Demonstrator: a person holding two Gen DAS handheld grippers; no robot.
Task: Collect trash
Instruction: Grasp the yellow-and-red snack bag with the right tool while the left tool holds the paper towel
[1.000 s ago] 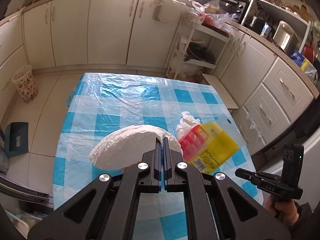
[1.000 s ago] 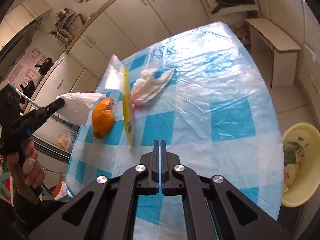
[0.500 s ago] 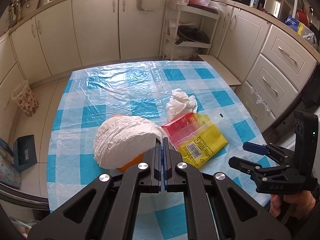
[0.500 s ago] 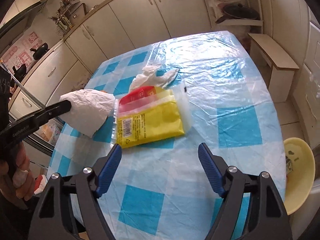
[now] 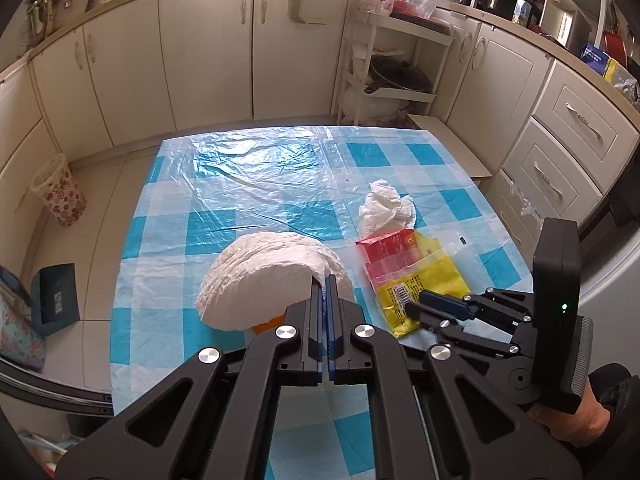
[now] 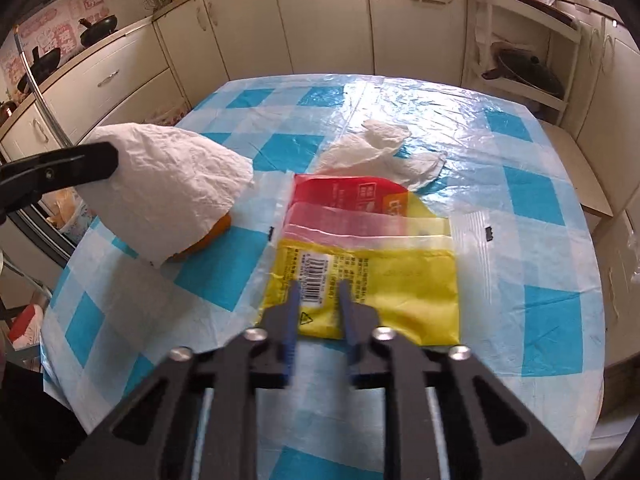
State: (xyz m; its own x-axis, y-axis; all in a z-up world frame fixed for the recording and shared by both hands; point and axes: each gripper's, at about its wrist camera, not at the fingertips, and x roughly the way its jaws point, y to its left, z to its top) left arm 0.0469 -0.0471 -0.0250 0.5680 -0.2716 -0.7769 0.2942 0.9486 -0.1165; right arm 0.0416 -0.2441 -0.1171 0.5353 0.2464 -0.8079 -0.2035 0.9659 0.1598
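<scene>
My left gripper (image 5: 324,280) is shut on a large white paper napkin (image 5: 272,276), held above an orange peel (image 5: 266,325) on the blue-checked table. The napkin (image 6: 172,184) and peel (image 6: 208,236) also show in the right wrist view. A yellow and red plastic packet (image 6: 372,264) lies flat on the table. My right gripper (image 6: 318,286) is partly open, its fingertips over the packet's near edge at the barcode, not clamped on it. It also shows in the left wrist view (image 5: 424,306). A crumpled white tissue (image 6: 380,148) lies beyond the packet.
The table (image 5: 248,184) has a clear plastic cover. Cream cabinets surround it, with a shelf rack (image 5: 392,64) at the back. A floral waste basket (image 5: 58,190) stands on the floor at left, and a low wooden step (image 6: 576,168) at the table's right.
My right gripper has dropped to the packet's near edge and its jaws have narrowed from wide open. My left gripper still holds the napkin, slightly lower over the peel.
</scene>
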